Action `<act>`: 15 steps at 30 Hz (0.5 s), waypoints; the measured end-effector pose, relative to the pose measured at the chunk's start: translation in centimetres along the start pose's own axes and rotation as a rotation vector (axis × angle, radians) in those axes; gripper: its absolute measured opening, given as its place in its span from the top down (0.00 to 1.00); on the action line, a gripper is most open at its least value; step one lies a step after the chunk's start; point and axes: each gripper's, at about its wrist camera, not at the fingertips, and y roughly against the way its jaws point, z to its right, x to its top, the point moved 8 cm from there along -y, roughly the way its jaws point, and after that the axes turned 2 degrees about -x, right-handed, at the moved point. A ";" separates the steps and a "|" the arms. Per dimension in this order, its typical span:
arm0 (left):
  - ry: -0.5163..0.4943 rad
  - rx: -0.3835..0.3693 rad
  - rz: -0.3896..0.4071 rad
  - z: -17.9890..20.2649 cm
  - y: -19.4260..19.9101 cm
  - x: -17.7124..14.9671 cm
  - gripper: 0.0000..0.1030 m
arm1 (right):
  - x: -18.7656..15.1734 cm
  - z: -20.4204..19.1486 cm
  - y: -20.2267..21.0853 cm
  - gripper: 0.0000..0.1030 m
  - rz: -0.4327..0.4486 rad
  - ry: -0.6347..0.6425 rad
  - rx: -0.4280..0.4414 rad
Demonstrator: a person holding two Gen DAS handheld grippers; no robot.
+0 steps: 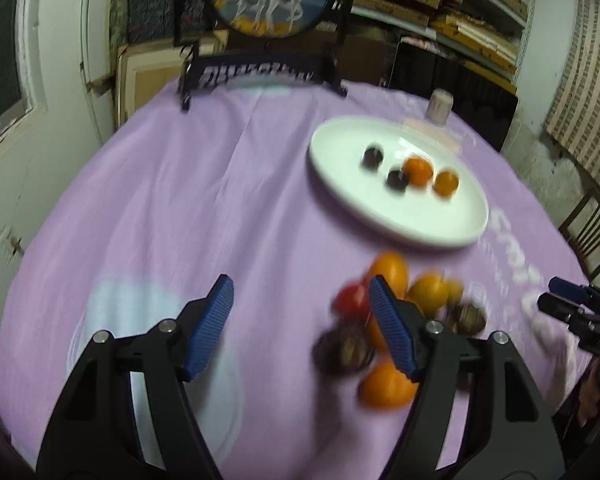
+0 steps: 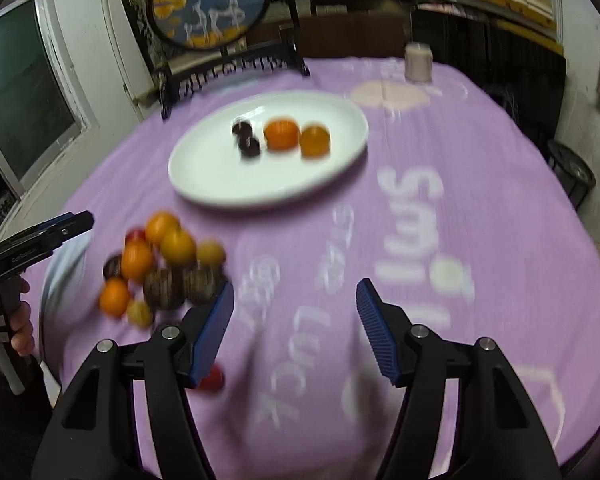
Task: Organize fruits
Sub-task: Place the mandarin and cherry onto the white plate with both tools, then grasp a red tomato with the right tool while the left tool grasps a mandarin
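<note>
The left gripper (image 1: 300, 322) hangs over bare purple cloth (image 1: 188, 184), its fingers apart and nothing between them; its right pad sits in front of the fruit pile (image 1: 404, 316), not on it. The pile lies loose on the cloth just short of the plate (image 1: 380, 216) — oranges, a red fruit and some dark, wrinkled ones, bunched and touching. It looks like the stock waiting to be sorted, within reach of either hand.

On the plate four pieces stand in a rough row: two dark fruits (image 1: 384, 168) to the left, two oranges (image 1: 432, 176) to the right. Like beside like, so the sorting appears begun, with most of it left.

In the right wrist view a lone red fruit (image 2: 212, 378) peeks out behind the left finger, apart from the pile. The right gripper (image 2: 296, 318) points down at printed cloth, fingers apart and empty — likely ready for the next pick. A cup (image 2: 418, 62) stands at the far edge, clear of the work.
</note>
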 end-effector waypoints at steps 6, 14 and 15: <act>-0.025 -0.009 -0.044 -0.4 1.8 -3.6 0.30 | -3.5 -4.2 1.7 0.35 -0.038 0.123 0.114; -0.040 -0.051 -0.065 0.6 2.8 -5.3 0.30 | -5.4 -7.1 0.5 0.35 -0.085 0.207 0.123; -0.040 -0.053 -0.068 0.6 2.8 -5.4 0.30 | -5.4 -7.1 0.2 0.35 -0.088 0.205 0.118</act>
